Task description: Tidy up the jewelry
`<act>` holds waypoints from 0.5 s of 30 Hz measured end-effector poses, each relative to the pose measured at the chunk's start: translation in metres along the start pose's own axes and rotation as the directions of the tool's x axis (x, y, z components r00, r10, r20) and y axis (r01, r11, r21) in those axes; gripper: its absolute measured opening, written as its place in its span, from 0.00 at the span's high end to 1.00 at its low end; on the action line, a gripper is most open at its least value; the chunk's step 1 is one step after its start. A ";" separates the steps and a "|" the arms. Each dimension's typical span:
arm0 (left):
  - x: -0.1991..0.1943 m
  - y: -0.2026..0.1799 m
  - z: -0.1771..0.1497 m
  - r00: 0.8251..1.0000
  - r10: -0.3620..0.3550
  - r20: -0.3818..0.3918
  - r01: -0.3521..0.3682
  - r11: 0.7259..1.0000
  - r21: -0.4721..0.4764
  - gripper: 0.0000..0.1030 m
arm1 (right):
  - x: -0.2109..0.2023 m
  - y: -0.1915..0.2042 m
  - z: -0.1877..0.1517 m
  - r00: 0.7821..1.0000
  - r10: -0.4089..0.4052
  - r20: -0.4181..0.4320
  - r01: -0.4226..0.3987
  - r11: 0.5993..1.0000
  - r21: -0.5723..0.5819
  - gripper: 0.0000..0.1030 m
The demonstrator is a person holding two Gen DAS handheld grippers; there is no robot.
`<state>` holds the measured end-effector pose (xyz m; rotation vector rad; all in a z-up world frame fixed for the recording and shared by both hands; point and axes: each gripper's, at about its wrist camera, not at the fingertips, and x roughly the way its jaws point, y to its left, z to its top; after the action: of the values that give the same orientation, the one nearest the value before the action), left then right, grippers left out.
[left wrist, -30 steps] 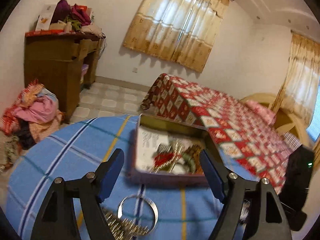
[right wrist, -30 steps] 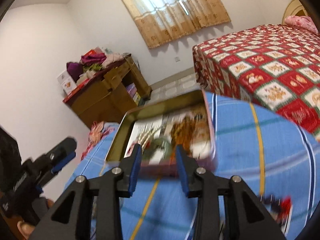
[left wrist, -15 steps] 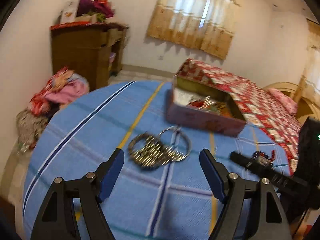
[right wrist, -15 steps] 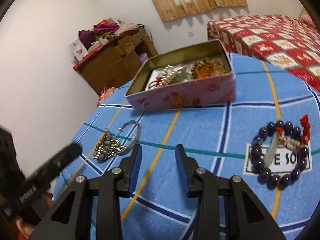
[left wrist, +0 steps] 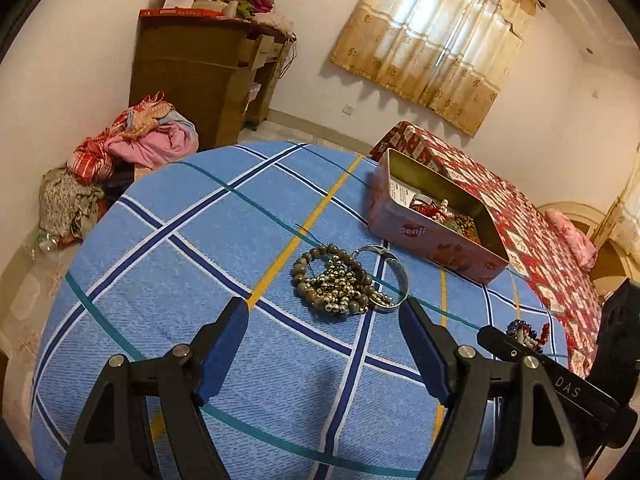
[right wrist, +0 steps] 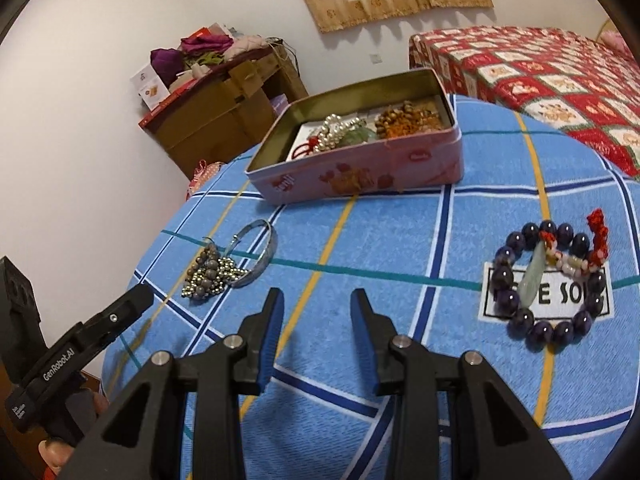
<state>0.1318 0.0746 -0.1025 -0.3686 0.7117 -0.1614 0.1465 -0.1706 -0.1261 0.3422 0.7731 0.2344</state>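
Jewelry on the cloth: two separate groups lie on the blue plaid tablecloth (left wrist: 192, 264), well apart from each other.
Left group: a grey-brown round-bead bracelet (left wrist: 308, 280) with a tangle of small silver metal beads (left wrist: 340, 286) heaped on it, and a plain silver metal bangle (left wrist: 394, 276) touching the heap's right side; in the right wrist view the same heap (right wrist: 208, 274) and bangle (right wrist: 260, 252) sit left of a yellow stripe.
Right group: a dark purple round-bead bracelet (right wrist: 548, 284) lies flat on a white printed label in the cloth, with a pale green pendant (right wrist: 534, 274), a short strand of small pale beads and a red knotted tassel (right wrist: 598, 236) across its upper part.
Storage tin: a pink rectangular metal tin (right wrist: 360, 168), lid off, stands beyond both groups near the far edge of the table; the left wrist view shows it up and to the right of the silver heap (left wrist: 436, 240).
Tin contents: silver-white beads, a green piece, a red cord and orange-brown beads (right wrist: 404, 118) piled over a white card.
Left gripper (left wrist: 322, 344): jaws spread wide, nothing between them, held above the cloth just short of the silver heap.
Right gripper (right wrist: 316, 336): jaws partly parted with a moderate gap, nothing held, over bare cloth between the two groups.
Surroundings: a red patterned bedspread (right wrist: 552, 76) lies beyond the table, a brown wooden cabinet (left wrist: 192, 68) piled with clothes stands against the wall, and a heap of pink and red clothes (left wrist: 140, 140) lies on the floor.
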 end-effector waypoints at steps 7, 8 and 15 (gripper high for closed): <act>-0.007 -0.004 0.001 1.000 -0.020 0.017 0.020 0.999 0.026 0.25 | -0.006 0.016 0.030 0.998 0.016 0.068 -0.010 0.995 -0.096 0.77; -0.008 -0.009 0.002 1.000 -0.012 0.022 0.011 0.999 0.049 0.25 | -0.006 0.019 0.042 0.995 0.015 0.094 -0.005 0.994 -0.111 0.77; -0.006 -0.015 0.014 0.998 -0.034 0.044 0.030 0.996 0.089 0.25 | 0.040 0.037 0.111 0.992 -0.029 0.124 0.061 0.963 -0.264 0.77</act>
<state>0.1368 0.0659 -0.0833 -0.2988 0.6520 -0.2135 0.2504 -0.1473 -0.0636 0.0813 0.6214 0.2697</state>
